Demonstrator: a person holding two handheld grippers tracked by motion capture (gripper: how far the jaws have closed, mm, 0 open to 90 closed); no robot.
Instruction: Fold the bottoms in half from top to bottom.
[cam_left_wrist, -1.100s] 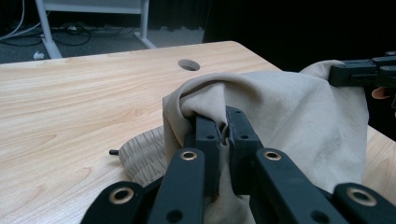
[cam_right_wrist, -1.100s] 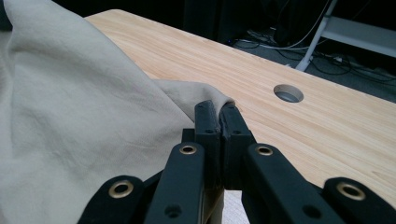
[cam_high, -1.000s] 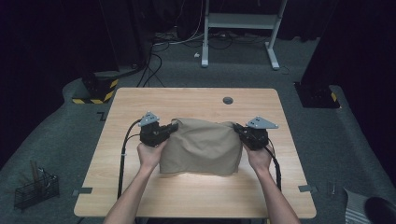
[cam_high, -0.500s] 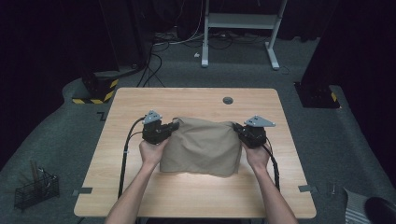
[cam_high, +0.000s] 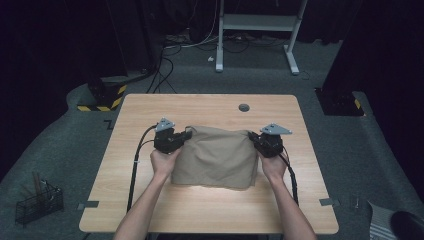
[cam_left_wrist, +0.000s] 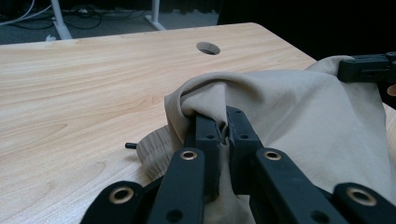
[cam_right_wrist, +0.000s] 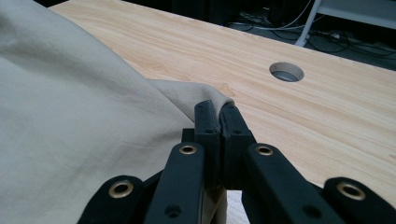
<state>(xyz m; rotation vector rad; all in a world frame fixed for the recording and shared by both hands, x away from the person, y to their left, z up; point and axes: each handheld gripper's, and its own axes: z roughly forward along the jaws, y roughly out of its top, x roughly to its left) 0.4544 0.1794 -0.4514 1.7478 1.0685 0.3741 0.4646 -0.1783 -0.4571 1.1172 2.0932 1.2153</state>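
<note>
A beige cloth garment (cam_high: 217, 156) hangs stretched between my two grippers above the middle of the wooden table (cam_high: 150, 107). My left gripper (cam_high: 188, 134) is shut on the cloth's upper left corner; in the left gripper view the fabric (cam_left_wrist: 299, 107) is pinched between the closed jaws (cam_left_wrist: 223, 122), and a ribbed cuff (cam_left_wrist: 156, 145) hangs below them. On the other side, my right gripper (cam_high: 252, 137) is shut on the upper right corner, with a fold of cloth (cam_right_wrist: 70, 112) caught at its tips (cam_right_wrist: 218, 109). The lower hem rests on the table.
A round cable hole (cam_high: 244, 107) sits near the table's far edge, also the hole (cam_right_wrist: 286, 71) in the right gripper view. A desk frame (cam_high: 255, 30) stands on the floor beyond. A wire basket (cam_high: 37, 202) is on the floor at the left.
</note>
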